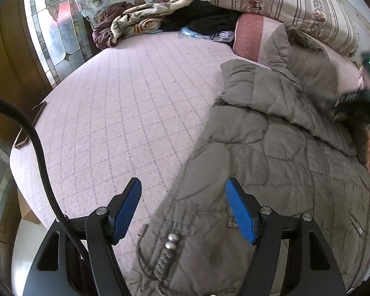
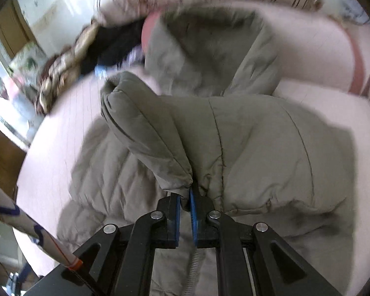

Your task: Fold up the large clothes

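- Right gripper (image 2: pixel 185 197): jaws clamped on the sleeve cuff (image 2: pixel 180 180) of the padded coat (image 2: pixel 259 148).
- Left gripper (image 1: pixel 183 207): jaws held wide, nothing gripped, above the coat hem on the bed (image 1: pixel 125 103).

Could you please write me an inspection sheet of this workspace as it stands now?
Surface: bed with pink quilted cover.
Job's things: olive padded coat spread on the bed; its sleeve lifted across the body.
Clutter: crumpled blanket, black garment, plastic bag, striped pillows at the far end.
Grippers: left gripper open, above the coat's hem; right gripper shut on the sleeve cuff.
Cables: black cable beside the left gripper.
Surroundings: stained-glass panel, wooden wall.
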